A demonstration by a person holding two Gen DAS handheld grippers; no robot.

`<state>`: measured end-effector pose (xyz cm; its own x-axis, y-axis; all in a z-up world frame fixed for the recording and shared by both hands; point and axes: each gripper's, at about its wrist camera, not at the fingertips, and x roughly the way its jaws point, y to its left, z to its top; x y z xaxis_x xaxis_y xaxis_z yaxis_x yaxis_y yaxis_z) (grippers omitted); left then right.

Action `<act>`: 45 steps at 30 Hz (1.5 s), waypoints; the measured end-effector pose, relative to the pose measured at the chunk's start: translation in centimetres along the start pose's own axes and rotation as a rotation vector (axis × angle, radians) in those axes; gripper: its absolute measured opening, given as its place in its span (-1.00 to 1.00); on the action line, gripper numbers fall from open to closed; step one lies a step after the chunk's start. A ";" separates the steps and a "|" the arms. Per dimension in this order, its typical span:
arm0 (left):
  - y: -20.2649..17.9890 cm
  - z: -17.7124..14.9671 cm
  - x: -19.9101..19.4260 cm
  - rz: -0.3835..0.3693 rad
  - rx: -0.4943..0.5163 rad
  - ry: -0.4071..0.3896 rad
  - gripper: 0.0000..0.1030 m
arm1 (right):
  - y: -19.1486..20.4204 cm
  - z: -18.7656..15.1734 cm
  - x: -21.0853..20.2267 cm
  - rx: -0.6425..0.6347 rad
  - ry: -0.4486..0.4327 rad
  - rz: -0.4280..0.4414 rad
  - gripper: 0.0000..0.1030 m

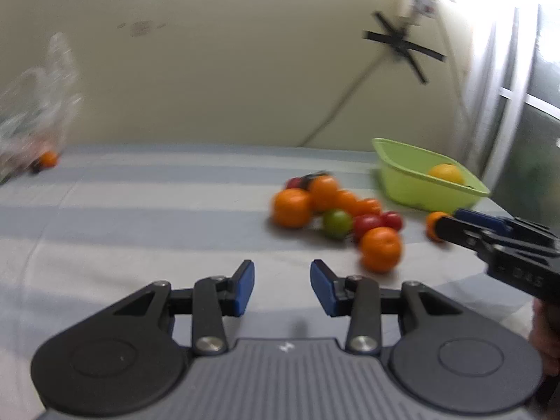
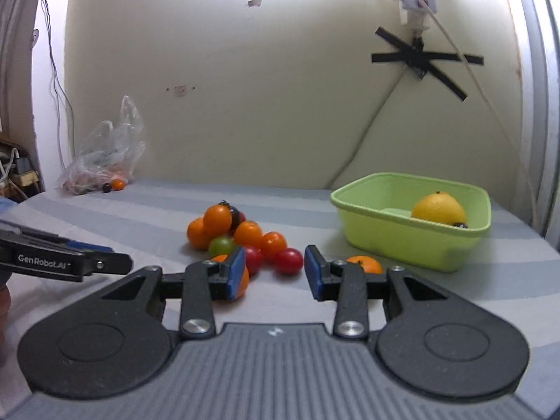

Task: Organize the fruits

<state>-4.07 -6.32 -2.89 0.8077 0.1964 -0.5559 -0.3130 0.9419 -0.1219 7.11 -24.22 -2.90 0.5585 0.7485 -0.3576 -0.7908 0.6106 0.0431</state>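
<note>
In the left wrist view, the left gripper [image 1: 282,288] filled the lower part of the frame, its jaws standing apart with nothing but striped surface [image 1: 140,210] between the blue pads. The pile of fruits [image 1: 332,211] lay above and to the right of those jaws, well clear of them; the nearest piece was an orange [image 1: 380,249] just up and right of the right-hand pad, not touching it. The right gripper [image 1: 451,225] reached in from the right edge of that frame, its tip next to a small orange fruit [image 1: 433,224], though the blur hid whether they touched. In the right wrist view, the right gripper [image 2: 274,268] had its jaws apart as well, gripping nothing. A red tomato [image 2: 289,261] sat in the gap beyond the pads, farther back on the surface, with the rest of the pile rising toward the center of the frame. One orange showed partly behind the left-hand pad, and another orange [image 2: 364,264] sat behind the right-hand finger. The green basin [image 2: 413,241] stood at middle right and held a yellow fruit [image 2: 438,208]. A clear plastic bag [image 2: 105,154] lay against the wall at left, a small orange beside it.
</note>
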 end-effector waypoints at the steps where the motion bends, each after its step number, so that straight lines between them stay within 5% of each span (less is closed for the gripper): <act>1: -0.8 0.2 0.4 -0.019 0.023 0.004 -0.29 | -0.4 0.1 0.1 0.017 -0.007 -0.026 -0.23; 5: -4.3 0.5 2.0 -0.065 0.126 0.015 -0.04 | -3.3 0.6 1.2 0.118 0.029 -0.176 -0.22; 8: -6.4 0.6 3.5 -0.071 0.180 0.029 0.00 | -5.1 0.8 2.3 0.182 0.068 -0.197 -0.21; 13: -7.6 0.7 5.2 -0.053 0.165 0.054 0.06 | -5.1 0.9 3.6 0.173 0.117 -0.168 -0.20; 17: -7.9 0.5 5.2 -0.072 0.179 0.047 -0.23 | -3.9 0.6 4.7 0.126 0.161 -0.124 -0.13; 21: -8.0 0.4 5.2 -0.067 0.178 0.045 -0.19 | -4.2 0.4 5.1 0.146 0.208 -0.075 -0.13; 23: -7.6 0.5 5.0 -0.053 0.148 0.040 -0.08 | -4.4 0.3 4.7 0.159 0.202 -0.058 -0.35; 28: -7.2 0.8 5.2 -0.074 0.102 0.044 0.07 | -4.6 0.1 3.6 0.185 0.176 -0.035 -0.37; 33: -7.7 0.9 5.9 -0.029 0.114 0.057 -0.25 | -5.1 0.1 3.3 0.229 0.151 -0.029 -0.37; 37: -7.4 0.6 5.1 -0.026 0.082 0.052 -0.28 | -5.1 0.1 2.6 0.230 0.110 -0.016 -0.37; 45: -7.5 4.2 2.3 -0.142 0.070 -0.069 -0.28 | -4.3 0.9 1.9 0.176 0.020 -0.055 -0.37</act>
<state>2.25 -11.81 0.24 0.8745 0.0758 -0.4790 -0.1593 0.9778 -0.1361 11.80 -25.17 -2.90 0.5928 0.7088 -0.3824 -0.7024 0.6873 0.1852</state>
